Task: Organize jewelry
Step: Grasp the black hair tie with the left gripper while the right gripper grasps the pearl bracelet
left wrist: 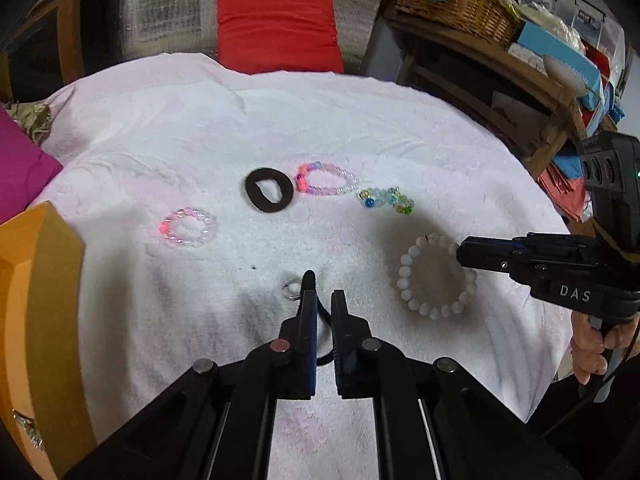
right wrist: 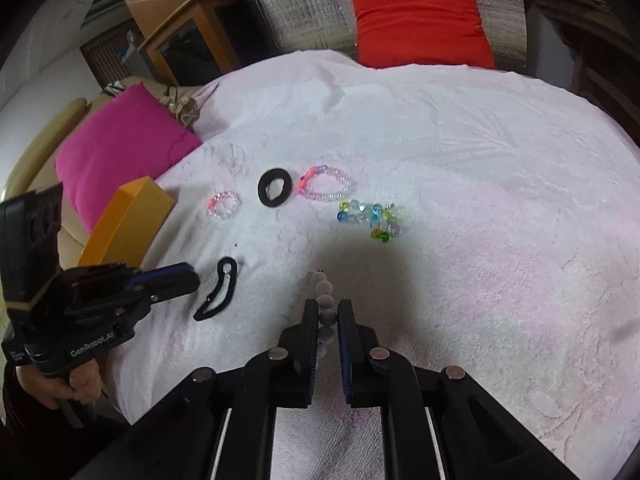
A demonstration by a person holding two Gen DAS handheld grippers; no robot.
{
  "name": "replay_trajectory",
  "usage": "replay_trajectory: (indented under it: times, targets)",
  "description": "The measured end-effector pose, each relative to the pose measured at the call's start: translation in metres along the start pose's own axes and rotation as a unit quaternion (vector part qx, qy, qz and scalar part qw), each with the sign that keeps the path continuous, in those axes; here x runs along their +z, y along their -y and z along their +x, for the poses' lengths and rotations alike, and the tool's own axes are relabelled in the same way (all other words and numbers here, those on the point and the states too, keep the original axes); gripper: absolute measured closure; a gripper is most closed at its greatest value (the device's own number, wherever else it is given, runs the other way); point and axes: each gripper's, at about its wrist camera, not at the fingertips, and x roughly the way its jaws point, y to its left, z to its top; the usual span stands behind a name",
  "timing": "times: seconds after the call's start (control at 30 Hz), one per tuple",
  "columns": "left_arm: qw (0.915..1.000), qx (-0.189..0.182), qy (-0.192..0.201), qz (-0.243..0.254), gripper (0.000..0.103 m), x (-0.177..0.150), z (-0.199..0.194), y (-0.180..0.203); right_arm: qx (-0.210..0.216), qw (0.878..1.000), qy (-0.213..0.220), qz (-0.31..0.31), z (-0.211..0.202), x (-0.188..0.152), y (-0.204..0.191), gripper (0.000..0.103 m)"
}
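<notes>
white bead bracelet [right wrist: 325, 312] clamped between right jaws, black hair tie [left wrist: 320, 312] between near-shut left jaws

- Left wrist view: looks forward along the left tool [left wrist: 323, 300], close above the white towel [left wrist: 280, 120], facing the red cushion [left wrist: 276, 28].
- Right wrist view: same heading from further right, along the right tool [right wrist: 325, 310].
- Shared: the towel, the cushion, and each view shows the opposite tool.

bright overhead light | soft shadows near frame bottom | fisheye-warped, dark corners
</notes>
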Motion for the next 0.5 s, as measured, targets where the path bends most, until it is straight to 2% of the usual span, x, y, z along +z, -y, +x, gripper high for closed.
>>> replay_trajectory:
  times: [0.17,0.27,0.47,0.5]
  targets:
    - [0.9993,0.005,0.034,-0.013,0.097,0.000,-0.025,-0.007,0.018,0.999,0.037,0.005,-0.017,0.005,-0.006,0.092]
    - [0.9988,0.001,0.047,-0.015,0.097,-0.001,-0.037,-0.011,0.026,0.999,0.033,0.001,-0.017,0.007,-0.013,0.092]
    - [0.9996,0.020,0.000,-0.020,0.096,-0.008,0.000,-0.009,0.005,1.000,0.001,0.005,0.003,0.006,-0.013,0.092]
    - [0.9997,0.014,-0.007,-0.018,0.096,-0.007,0.008,-0.008,0.003,1.000,-0.002,0.005,0.006,0.005,-0.013,0.092]
